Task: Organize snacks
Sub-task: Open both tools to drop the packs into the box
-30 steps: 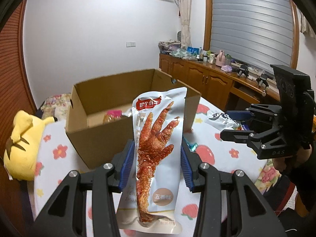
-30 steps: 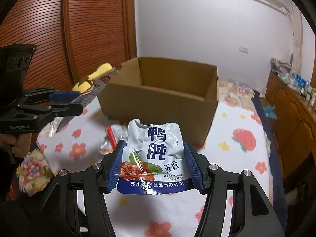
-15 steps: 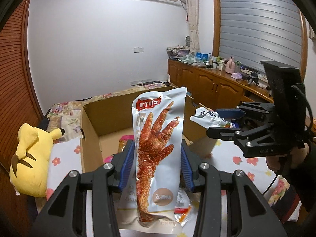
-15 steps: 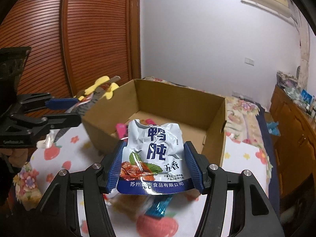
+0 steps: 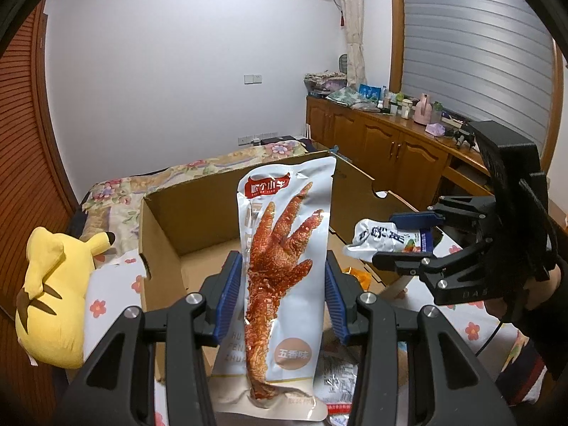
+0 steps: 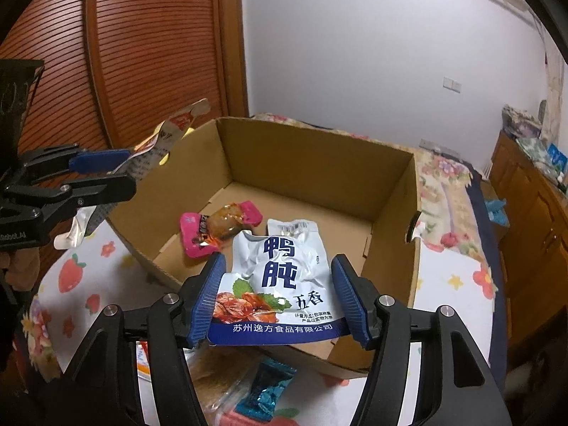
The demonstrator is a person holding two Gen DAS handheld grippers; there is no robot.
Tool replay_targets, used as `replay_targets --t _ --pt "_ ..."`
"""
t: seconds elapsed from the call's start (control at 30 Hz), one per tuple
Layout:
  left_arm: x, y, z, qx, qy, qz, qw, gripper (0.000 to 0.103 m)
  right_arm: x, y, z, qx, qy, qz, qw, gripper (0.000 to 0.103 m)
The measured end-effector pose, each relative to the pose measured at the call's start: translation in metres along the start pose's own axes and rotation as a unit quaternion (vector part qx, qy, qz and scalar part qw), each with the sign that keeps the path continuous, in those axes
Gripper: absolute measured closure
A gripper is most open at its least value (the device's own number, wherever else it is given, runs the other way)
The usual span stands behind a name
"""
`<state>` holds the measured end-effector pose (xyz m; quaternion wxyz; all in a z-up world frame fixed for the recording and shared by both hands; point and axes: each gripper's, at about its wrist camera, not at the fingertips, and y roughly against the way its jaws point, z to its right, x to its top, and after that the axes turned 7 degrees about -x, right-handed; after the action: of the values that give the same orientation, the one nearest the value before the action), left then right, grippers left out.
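The left gripper (image 5: 284,296) clamps a tall white chicken-foot snack pouch (image 5: 284,266) upright over the open brown cardboard box (image 6: 390,184). The right gripper (image 6: 280,298) pinches a white-and-blue duck-gizzard packet (image 6: 284,284) above the box's near wall. Only the right wrist view shows a pink wrapped snack (image 6: 216,229) on the box floor.

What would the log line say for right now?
left gripper: holds chicken-foot pack | right gripper: holds blue pouch | both over box | pink snack inside

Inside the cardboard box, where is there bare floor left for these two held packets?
The cardboard box floor is bare along the far wall and right side. The near-left is crowded: a pink snack packet and a white packet lie there. Tablecloth near the grippers is littered.
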<state>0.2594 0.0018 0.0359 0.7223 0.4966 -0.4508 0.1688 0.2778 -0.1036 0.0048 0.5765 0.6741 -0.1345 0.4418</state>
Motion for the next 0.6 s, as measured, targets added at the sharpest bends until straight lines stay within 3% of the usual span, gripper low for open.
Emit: replay_targets --t 0.13,0.23,0.6 --pt "0.004 -0.010 0.000 0.002 -0.005 -0.007 1.0000 0.059 0.000 -0.004 0.004 0.002 -0.005 0.001 1.000 0.039" --pt "0.006 -0.017 -0.002 0.006 -0.004 -0.013 0.9999 0.059 0.002 -0.006 0.008 -0.003 -0.010 0.001 1.000 0.033" --pt "0.016 -0.045 -0.020 0.028 0.009 -0.035 0.9989 0.057 -0.005 0.009 0.019 0.008 -0.029 0.023 0.999 0.031"
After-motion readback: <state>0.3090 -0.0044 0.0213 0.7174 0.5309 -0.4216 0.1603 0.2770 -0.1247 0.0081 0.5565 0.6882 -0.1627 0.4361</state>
